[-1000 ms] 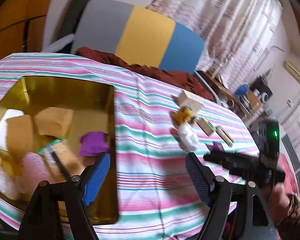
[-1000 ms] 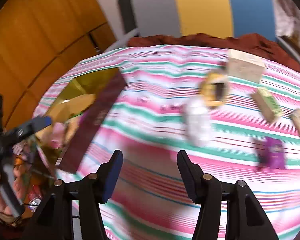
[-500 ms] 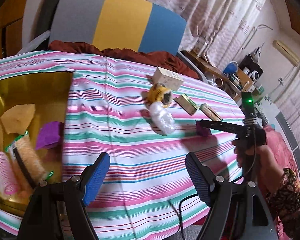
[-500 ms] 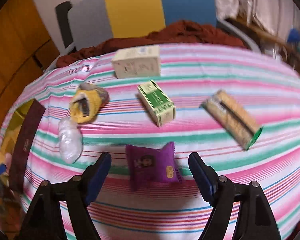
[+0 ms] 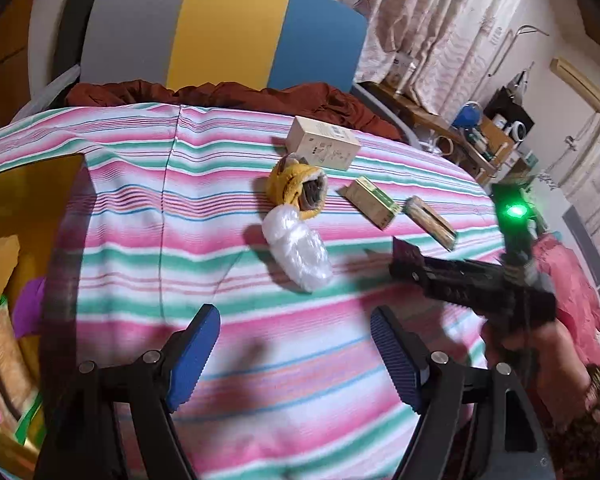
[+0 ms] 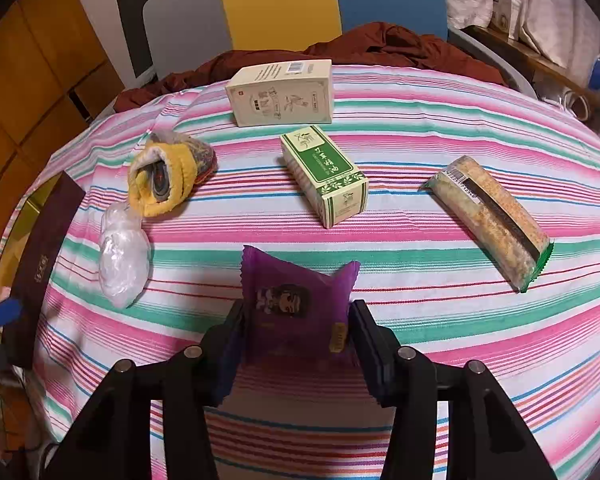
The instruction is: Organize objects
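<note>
The striped tabletop [image 6: 420,320] carries everything, and the purple snack packet [image 6: 296,304] near its close edge serves as the landmark for the rest. Off to the packet's left, at the cloth's far left side, sits the gold-lined box [image 5: 28,184] with its dark rim, already holding several things, which looks like the place the loose items are being gathered into. Behind the packet stand the cream carton [image 6: 280,92] farthest back and the green-and-white carton [image 6: 326,174] nearer, its long axis running diagonally toward the packet. To the packet's right lies the long wrapped cracker bar [image 6: 492,220], well apart; to its left lie the yellow knitted bundle [image 6: 164,180] and, just in front of that, the clear plastic bag [image 6: 122,256].

The right gripper [image 6: 296,340] is plainly the nearer one: the packet lies directly between its jaws, flat on the cloth, its crimped ends pointing away and toward the camera, so the jaws meet its two long sides. They are closing, and the pads appear to touch the wrapper on both sides, its edges slightly pinched inward. The packet is not yet lifted.

The left gripper [image 5: 296,348] hangs over bare cloth to the packet's left, jaws spread wide with nothing between them, the plastic bag ahead of it.
</note>
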